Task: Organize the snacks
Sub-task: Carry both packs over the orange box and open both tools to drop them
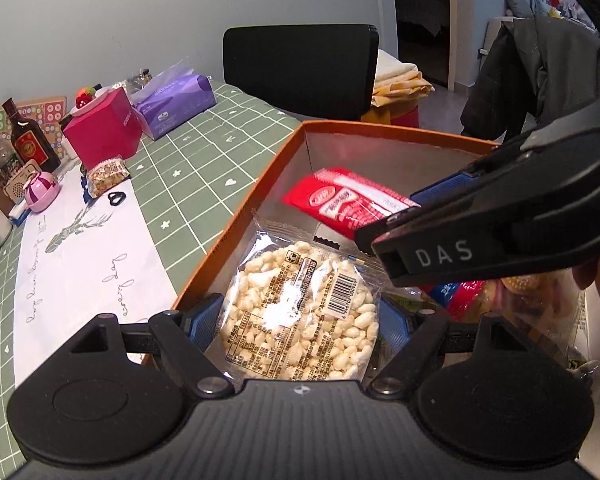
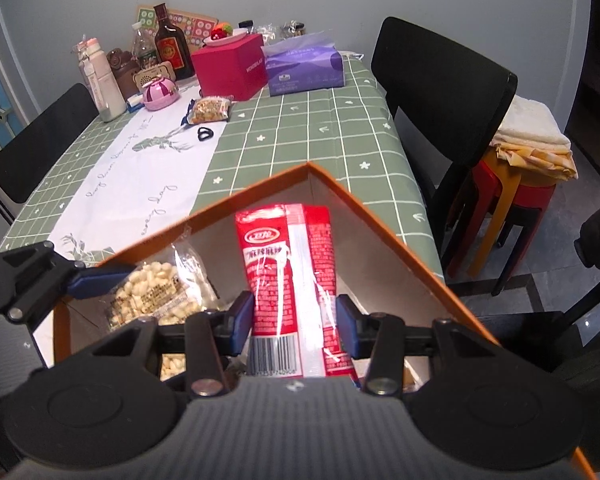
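While both my grippers hang over the orange-rimmed cardboard box [image 2: 384,216], my left gripper [image 1: 296,326] has its jaws clamped wide across a clear-wrapped round puffed-rice cake [image 1: 300,312], and my right gripper [image 2: 294,322] has its jaws clamped on a red foil snack packet [image 2: 288,264]. Both are held above the box interior, apparently for depositing. One further clear snack bag [image 2: 211,110] lies far off on the green checked surface [image 2: 300,140], near a magenta box [image 2: 230,66]. Black chairs [image 2: 440,92] stand around.
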`<state>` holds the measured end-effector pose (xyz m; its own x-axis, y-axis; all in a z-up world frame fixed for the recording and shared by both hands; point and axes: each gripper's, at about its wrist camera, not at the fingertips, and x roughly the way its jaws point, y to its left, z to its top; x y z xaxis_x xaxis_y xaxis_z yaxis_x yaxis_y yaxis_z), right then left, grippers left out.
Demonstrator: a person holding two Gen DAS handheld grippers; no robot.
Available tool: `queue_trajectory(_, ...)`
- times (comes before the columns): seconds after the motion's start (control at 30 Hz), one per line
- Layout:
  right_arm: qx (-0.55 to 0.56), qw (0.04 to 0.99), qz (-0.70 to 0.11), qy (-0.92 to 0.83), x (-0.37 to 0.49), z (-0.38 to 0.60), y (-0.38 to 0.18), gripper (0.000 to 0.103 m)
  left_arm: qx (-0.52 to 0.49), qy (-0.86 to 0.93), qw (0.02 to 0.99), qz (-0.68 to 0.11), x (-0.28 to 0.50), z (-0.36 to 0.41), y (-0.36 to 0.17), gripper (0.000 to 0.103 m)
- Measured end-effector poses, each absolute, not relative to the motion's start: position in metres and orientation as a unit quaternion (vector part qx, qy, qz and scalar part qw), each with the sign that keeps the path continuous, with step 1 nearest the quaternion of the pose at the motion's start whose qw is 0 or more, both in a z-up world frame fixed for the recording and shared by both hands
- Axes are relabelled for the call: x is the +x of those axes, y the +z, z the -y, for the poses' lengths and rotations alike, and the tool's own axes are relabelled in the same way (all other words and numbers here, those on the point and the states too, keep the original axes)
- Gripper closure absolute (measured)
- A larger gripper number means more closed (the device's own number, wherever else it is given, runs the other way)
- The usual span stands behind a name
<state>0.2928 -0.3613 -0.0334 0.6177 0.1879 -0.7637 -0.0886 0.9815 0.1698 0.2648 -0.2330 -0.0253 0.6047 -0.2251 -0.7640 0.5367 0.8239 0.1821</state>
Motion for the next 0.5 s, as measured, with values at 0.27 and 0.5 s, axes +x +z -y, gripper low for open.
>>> queue_trajectory(0.27,0.066,0.889,-0.448,0.071,0.295,0.362,-0.061,0.059,0.208,-0.210,0.869,-0.396,0.263,0.233,-0.038,0.010)
queue_trajectory(0.5,0.055,0.893,-0.442,0.068,0.292,0.354,-0.058,0.056,0.199,-0.208,0.871,-0.397,0.263,0.233,-0.036,0.010)
